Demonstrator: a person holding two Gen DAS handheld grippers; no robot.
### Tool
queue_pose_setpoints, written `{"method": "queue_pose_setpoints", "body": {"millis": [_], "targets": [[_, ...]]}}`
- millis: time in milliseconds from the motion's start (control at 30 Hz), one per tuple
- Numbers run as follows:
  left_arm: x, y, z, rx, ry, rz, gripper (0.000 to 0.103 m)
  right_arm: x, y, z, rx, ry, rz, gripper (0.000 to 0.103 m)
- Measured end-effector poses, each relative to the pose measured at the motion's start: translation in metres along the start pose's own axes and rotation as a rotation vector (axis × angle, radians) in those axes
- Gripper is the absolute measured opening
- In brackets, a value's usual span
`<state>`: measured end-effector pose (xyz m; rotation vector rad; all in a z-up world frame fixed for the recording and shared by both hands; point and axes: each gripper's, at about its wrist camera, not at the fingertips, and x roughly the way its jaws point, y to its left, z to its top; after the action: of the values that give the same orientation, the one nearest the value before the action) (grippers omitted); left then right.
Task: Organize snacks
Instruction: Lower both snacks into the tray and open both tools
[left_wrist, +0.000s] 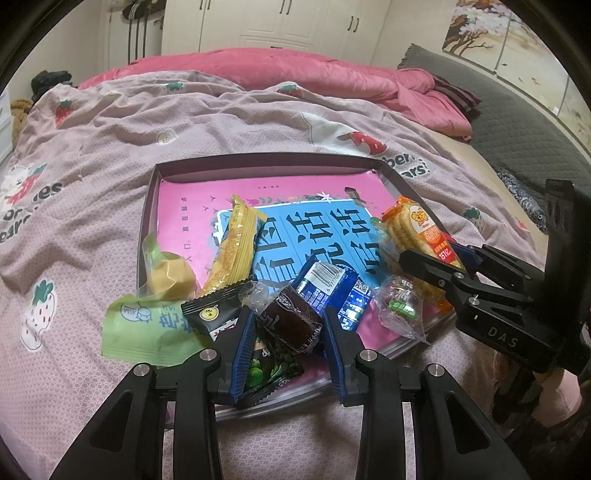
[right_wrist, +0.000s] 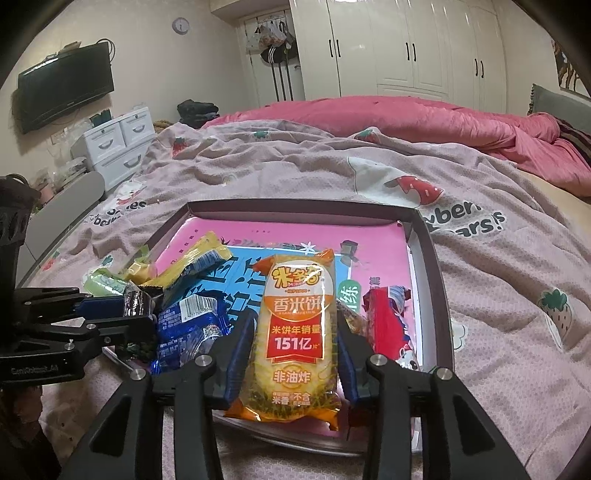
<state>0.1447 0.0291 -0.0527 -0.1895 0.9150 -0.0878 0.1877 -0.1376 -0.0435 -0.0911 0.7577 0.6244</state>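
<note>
Snacks: lying in a heap inside the shallow tray (left_wrist: 155, 177), mostly along its near edge
Tray: sitting on the strawberry-print blanket (left_wrist: 229, 122), lined with a pink and blue printed sheet (left_wrist: 317, 229)
Left gripper (left_wrist: 290, 334): clamping a dark brown cake in clear wrap (left_wrist: 291, 317) between its blue pads, over the tray's near edge
Right gripper (right_wrist: 295, 332): straddling the orange rice cracker pack (right_wrist: 295, 325); whether the pads are pressing on it, I cannot tell
Blue packet (left_wrist: 330, 286): lying just behind the brown cake, barcode facing up
Yellow packet (left_wrist: 236, 247): leaning toward the tray's left side
Green packet (left_wrist: 147, 328): hanging over the tray's near left corner
Red packet (right_wrist: 388, 321): lying near the tray's right wall
</note>
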Motion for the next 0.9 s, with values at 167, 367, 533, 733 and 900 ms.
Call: {"method": "queue_pose_setpoints", "body": {"millis": [167,367,533,733,900], "targets": [[0.000,0.000,0.000,-0.002,0.001,-0.002,0.037,-0.008,-0.004,0.001,0.004,0.000,0.000,0.045],[0.000,-0.001,-0.001,-0.003,0.001,-0.002,0.037,-0.024,-0.009,-0.002,0.009,0.002,-0.006,0.045],[-0.001,-0.001,-0.001,-0.003,0.001,-0.002,0.037,-0.036,-0.010,-0.006,-0.008,0.010,-0.023,0.045],[-0.001,-0.001,-0.001,-0.002,0.000,-0.001,0.037,-0.040,-0.001,-0.014,-0.075,0.047,-0.079,0.045],[-0.001,-0.001,-0.001,-0.002,0.000,0.000,0.037,-0.032,0.005,-0.020,-0.125,0.073,-0.119,0.045]]}}
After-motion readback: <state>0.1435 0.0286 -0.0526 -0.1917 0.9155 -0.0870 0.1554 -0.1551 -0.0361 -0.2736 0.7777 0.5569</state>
